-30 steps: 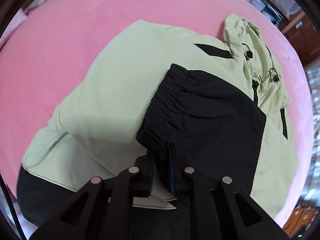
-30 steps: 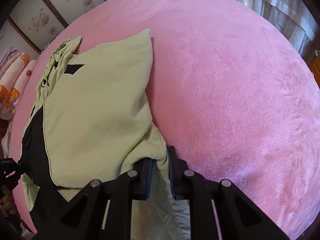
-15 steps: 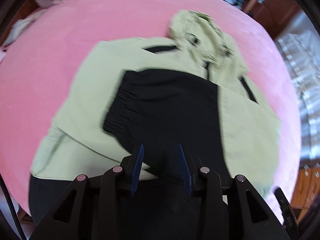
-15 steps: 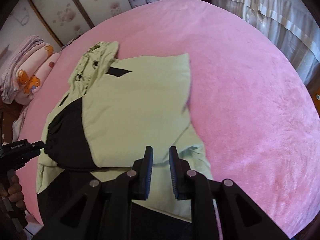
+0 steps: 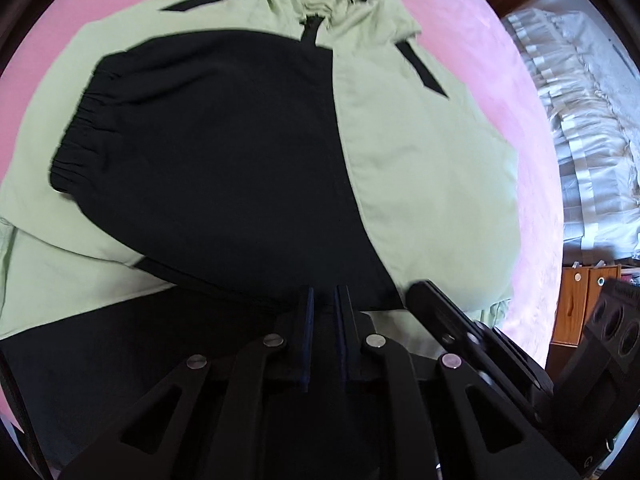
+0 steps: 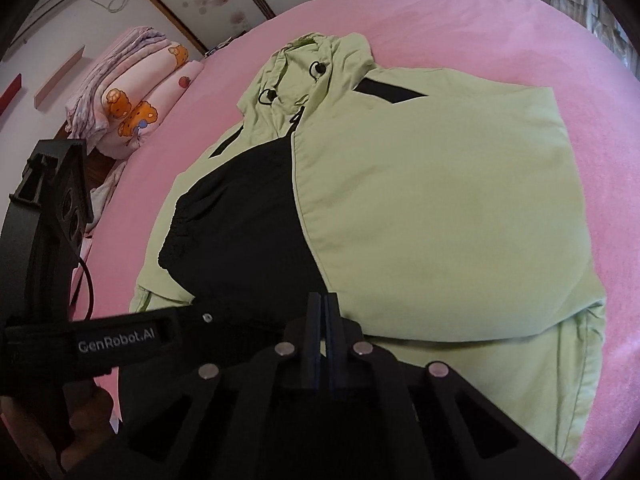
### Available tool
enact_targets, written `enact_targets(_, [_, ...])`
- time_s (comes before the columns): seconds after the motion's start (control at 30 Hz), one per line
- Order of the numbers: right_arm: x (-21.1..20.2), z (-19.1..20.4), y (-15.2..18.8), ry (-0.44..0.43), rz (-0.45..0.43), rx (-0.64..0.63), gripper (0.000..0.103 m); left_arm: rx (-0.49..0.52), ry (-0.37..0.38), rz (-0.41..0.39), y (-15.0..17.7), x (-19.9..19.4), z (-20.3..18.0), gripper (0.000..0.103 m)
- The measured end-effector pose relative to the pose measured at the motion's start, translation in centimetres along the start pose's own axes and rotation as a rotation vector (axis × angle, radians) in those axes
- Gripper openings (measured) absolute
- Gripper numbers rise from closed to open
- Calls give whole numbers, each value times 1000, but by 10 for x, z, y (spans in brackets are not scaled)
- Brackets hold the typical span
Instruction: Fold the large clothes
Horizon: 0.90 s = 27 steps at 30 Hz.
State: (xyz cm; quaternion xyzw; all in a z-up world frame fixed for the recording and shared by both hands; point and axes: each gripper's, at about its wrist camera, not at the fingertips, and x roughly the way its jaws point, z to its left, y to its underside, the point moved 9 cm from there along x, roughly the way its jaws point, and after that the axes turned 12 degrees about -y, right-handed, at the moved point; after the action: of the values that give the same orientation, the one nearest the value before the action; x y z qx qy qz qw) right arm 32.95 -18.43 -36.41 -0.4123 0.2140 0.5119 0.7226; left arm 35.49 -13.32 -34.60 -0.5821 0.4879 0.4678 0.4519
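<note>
The jacket (image 6: 420, 208) lay face up on the pink bed (image 6: 500, 40), hood (image 6: 316, 64) at the far end, both sleeves folded in across the chest, the black cuffed sleeve (image 5: 208, 152) under the edge of the green one (image 6: 432, 200). Your left gripper (image 5: 323, 312) had just closed to a narrow gap, nothing seen between its jaws; your right gripper (image 6: 322, 320) had just clamped fully together, also on nothing, both poised at the black hem (image 5: 120, 340). The risk, as I judged it: pinching only the top layer at the hem would have dragged those loose sleeves askew, and uneven lifting between your hands would have skewed the fold.
</note>
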Motion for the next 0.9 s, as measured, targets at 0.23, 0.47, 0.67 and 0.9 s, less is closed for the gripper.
enact_targets(0.23, [31,-17,11,28,79,62,0,-19,-33,39,0,24,-3,8])
enact_targets(0.47, [27,-28,13,40,88,55,0,-65,-89,-1,-16,30,27,8])
enact_targets(0.67, [7,-46,8,76,74,46,0,-126,-111,-19,-22,29,62,8])
enact_targets(0.9, [-21,-77,9,143,41,71,0,-167,-145,-56,-23,20,93,7])
